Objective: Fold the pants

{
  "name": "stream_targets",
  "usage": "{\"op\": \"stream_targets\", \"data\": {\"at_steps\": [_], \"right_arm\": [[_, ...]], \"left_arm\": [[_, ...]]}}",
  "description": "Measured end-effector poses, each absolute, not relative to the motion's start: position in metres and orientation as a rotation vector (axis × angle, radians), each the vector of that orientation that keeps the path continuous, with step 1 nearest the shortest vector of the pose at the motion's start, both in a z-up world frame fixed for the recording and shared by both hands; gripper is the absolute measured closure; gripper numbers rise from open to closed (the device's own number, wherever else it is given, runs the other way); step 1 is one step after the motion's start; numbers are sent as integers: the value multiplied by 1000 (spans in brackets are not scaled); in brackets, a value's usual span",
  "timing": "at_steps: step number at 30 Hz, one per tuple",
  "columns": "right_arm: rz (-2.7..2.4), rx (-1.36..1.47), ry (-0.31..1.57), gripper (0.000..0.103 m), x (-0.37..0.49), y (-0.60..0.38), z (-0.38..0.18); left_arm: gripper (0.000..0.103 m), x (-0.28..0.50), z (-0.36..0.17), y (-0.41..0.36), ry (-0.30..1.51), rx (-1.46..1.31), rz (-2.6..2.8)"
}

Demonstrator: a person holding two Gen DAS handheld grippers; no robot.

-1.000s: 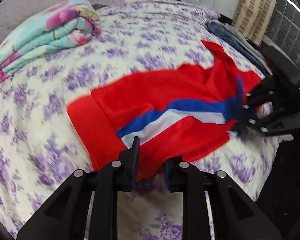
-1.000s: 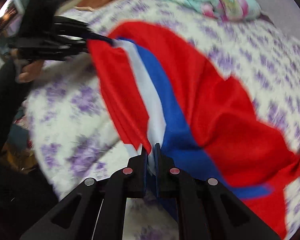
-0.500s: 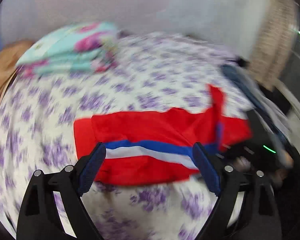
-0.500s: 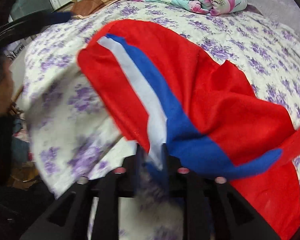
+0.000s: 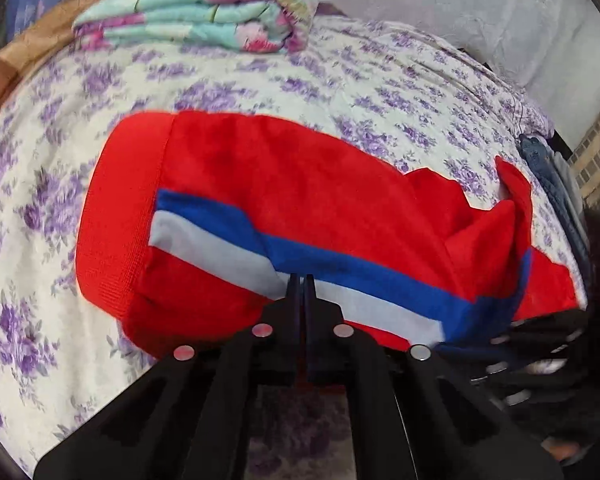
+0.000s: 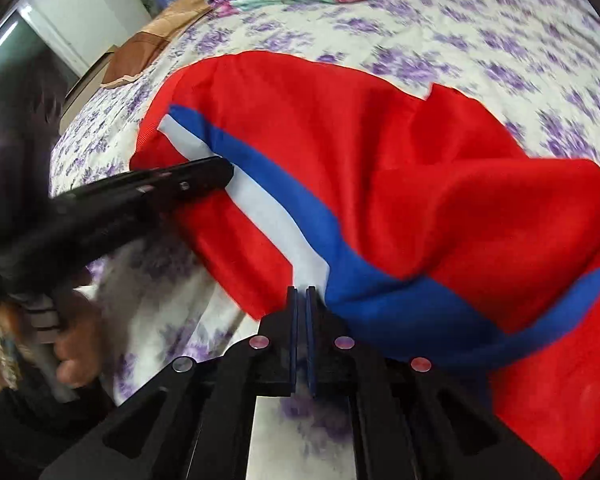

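Roughly halfway: pants (image 5: pixel 300 184) doubled lengthwise on bed (image 5: pixel 400 92); left hand-held gripper (image 5: pixel 299 276) and right hand-held gripper (image 6: pixel 300 289) both clenched on striped edge; cross-fold left.

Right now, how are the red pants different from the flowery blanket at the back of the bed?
The red pants are spread out and rumpled near the front; the folded blanket sits in a neat stack at the far end. The pants are plain red with a blue and white stripe; the blanket is mint with pink flowers. Both tongs, left and right, pinch the pants; nothing touches the blanket. Both lie on the purple-flowered bedspread.
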State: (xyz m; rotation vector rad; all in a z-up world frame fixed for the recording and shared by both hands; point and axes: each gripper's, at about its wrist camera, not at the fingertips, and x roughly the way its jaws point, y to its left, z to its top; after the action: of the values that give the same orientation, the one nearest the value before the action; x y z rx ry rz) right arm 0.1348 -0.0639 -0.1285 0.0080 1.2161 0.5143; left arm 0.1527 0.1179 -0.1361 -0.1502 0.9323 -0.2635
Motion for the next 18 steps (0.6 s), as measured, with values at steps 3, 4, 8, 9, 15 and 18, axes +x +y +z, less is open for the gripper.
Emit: {"op": "stream_targets", "data": {"at_steps": [3, 4, 8, 9, 15, 18], "right_arm": [[328, 21, 1135, 96, 151, -111, -89], [239, 46, 1137, 88, 162, -133, -80], [-66, 139, 1196, 80, 220, -210, -61], [-103, 148, 1207, 80, 231, -223, -58], [-249, 128, 1333, 70, 303, -251, -70], [-360, 134, 1372, 70, 326, -261, -84]], "left_arm": [[100, 149, -135, 113, 898, -119, -253], [100, 147, -134, 112, 889, -120, -256], [101, 148, -136, 124, 889, -189, -299], [101, 150, -137, 125, 893, -205, -310], [101, 152, -140, 134, 906, -281, -364], [101, 152, -141, 135, 911, -301, -379]]}}
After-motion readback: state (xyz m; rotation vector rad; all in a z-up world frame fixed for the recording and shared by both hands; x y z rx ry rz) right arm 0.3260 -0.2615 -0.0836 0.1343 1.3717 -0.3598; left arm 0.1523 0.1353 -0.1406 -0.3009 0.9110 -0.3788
